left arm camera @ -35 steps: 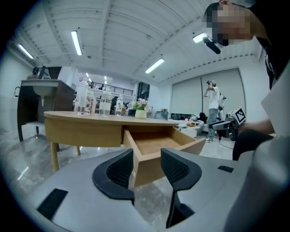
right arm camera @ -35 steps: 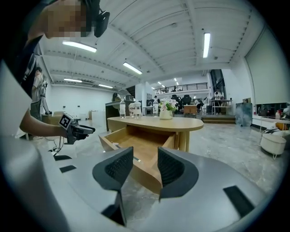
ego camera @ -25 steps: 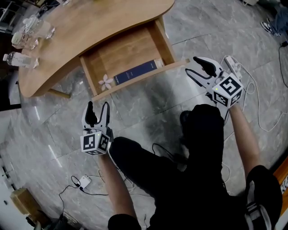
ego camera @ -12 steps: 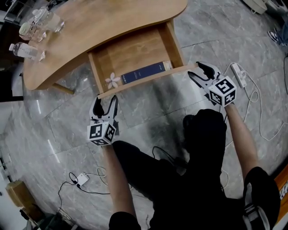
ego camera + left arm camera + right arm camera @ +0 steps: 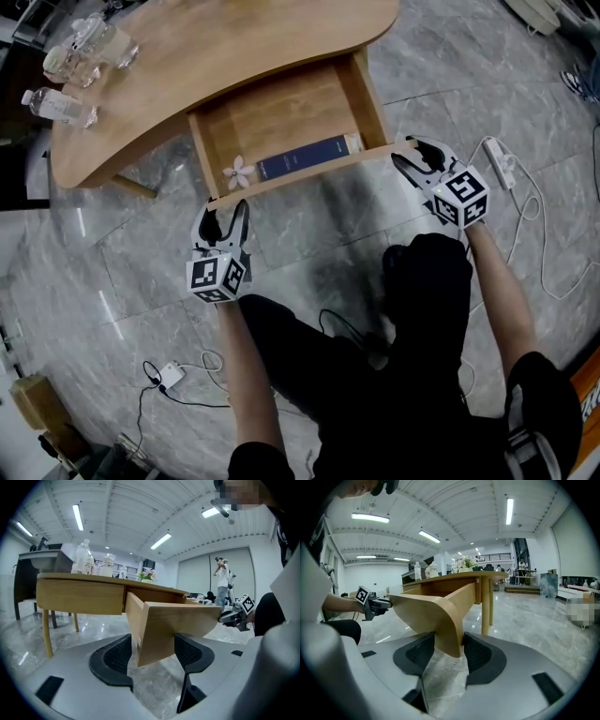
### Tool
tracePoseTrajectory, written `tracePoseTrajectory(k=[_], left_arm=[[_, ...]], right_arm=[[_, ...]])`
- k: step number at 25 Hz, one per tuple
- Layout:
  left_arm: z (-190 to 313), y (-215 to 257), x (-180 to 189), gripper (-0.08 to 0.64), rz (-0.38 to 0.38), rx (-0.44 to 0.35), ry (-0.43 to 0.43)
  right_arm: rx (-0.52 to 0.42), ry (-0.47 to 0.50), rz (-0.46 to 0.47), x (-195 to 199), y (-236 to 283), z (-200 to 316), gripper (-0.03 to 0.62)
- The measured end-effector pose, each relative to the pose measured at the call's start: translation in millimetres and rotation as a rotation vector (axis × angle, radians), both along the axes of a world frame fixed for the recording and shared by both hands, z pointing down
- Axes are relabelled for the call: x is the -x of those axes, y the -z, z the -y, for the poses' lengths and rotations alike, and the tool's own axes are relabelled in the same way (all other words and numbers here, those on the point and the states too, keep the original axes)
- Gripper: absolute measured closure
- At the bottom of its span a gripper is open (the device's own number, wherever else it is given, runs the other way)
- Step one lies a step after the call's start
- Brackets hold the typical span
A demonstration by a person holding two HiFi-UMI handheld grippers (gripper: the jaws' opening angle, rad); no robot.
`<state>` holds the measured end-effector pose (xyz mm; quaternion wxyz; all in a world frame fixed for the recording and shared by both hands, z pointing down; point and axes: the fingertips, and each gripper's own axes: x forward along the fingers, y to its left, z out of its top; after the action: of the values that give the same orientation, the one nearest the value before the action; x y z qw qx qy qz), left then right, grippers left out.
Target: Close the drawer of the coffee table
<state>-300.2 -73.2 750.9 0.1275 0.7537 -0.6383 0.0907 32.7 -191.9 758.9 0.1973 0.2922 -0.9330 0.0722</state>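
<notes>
Left claw (image 5: pixel 225 216) and right claw (image 5: pixel 406 151) — both open — straddle opposite front corners of the drawer (image 5: pixel 281 117). The desk (image 5: pixel 216 47) lies straight ahead.

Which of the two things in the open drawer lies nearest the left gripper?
The pale flower, at the drawer's left end; the dark blue book lies further right.

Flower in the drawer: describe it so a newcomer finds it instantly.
Start at the curved wooden coffee table, whose drawer stands open toward the person. Inside, near its front left corner, lies a small white flower, pale and petalled beside the long dark blue book.
</notes>
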Motion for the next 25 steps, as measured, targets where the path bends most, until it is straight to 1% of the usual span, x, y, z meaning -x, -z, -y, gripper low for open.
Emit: tracePoseTrajectory(k=[3,11,13,19,25], left_arm=[[-1,2,-4,0.302,0.021,-0.003,-0.015],[-1,5,-4,0.319,0.057,0.010,-0.019],[-2,9,-4,0.322,0.055,-0.001,-0.020],[-1,35,-1,0.333,0.025,-0.067,-0.013],[1,42,2,0.336,0.032,-0.074,-0.003]], right_arm=[[-0.005,0.005,-0.012,0,1,0,0.397],[-0.017,0.004,-0.050,-1,2,-1,0.412],[-0.018,0.007,-0.044,-2,7,-1,0.414],[-0.031,0.005,0.010,-2,33,1,0.423],[-0.033,-0.005,0.019,-1,39,1,0.426]])
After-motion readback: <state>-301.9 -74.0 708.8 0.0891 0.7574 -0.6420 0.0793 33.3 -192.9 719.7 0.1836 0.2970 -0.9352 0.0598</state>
